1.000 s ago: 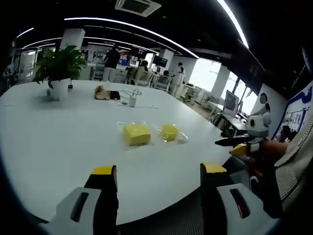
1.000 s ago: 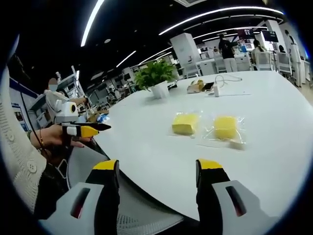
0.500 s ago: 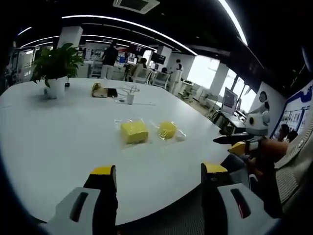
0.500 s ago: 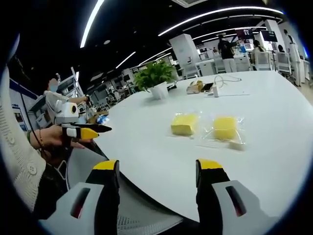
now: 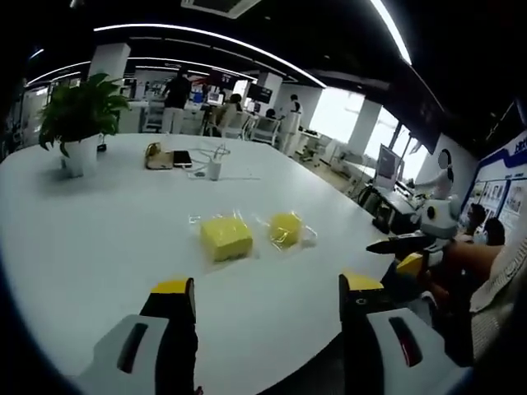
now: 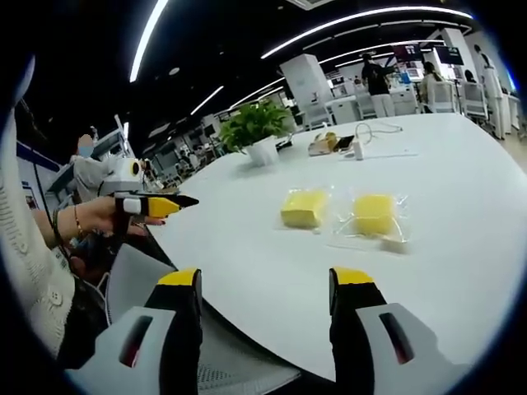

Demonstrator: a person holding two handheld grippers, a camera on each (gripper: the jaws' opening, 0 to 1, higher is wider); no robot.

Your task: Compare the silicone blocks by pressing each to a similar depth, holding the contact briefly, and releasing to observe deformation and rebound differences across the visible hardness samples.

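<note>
Left gripper view: two yellow silicone blocks (image 5: 226, 237) in clear wrappers, side by side mid-desk (image 5: 99, 239), well ahead of the left gripper (image 5: 268, 288). Jaws spread wide, holding nothing. Right gripper view: right gripper (image 6: 263, 278) likewise gaping and empty, short of the blocks.

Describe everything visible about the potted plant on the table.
The potted plant stands upright near the far edge of the white table, well beyond the two yellow blocks. Broad green leaves spread above a plain white, tapered pot. Nothing touches it except the tabletop. In the right gripper view it sits at, left of a small pile of cables and gadgets.
</note>
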